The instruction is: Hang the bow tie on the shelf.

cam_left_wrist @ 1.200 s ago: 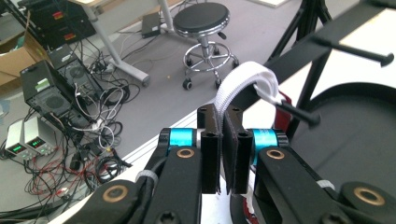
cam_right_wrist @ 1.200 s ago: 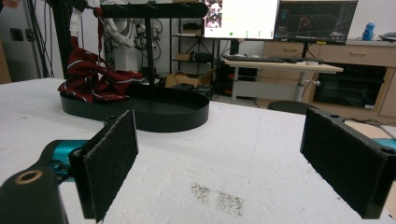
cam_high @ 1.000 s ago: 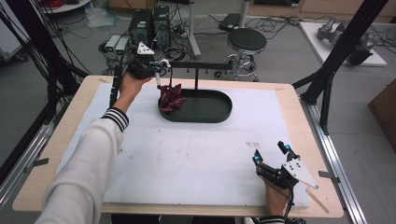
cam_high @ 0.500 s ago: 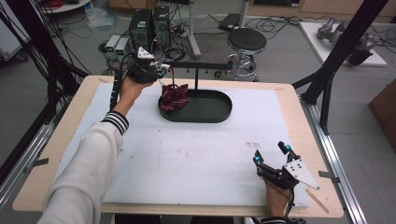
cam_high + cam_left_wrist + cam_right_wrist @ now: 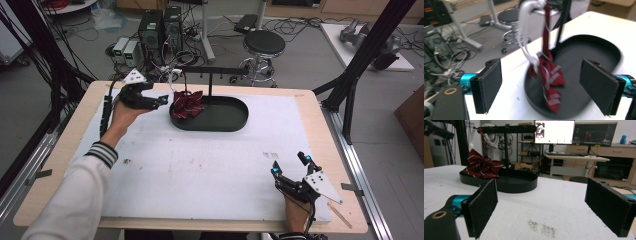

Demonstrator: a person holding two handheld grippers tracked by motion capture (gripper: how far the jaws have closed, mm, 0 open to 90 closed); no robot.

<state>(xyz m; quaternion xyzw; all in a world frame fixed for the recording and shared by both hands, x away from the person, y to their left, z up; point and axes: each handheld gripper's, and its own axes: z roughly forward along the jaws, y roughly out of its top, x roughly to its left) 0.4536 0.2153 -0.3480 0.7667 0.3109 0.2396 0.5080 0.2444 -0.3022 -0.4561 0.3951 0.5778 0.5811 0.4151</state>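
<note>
High view: left gripper (image 5: 161,101) sits just left of the black tray (image 5: 235,120), jaws spread wide after just opening, nothing between them. Red striped bow tie (image 5: 186,105) hangs from the stand's crossbar (image 5: 215,71), its lower end in the tray's left end. Right gripper (image 5: 290,166) rests open near the table's (image 5: 310,105) front edge, well apart.

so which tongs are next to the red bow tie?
The left tongs, open at the tray's left end beside the red striped bow tie. The right tongs sit at the table's near edge.
</note>
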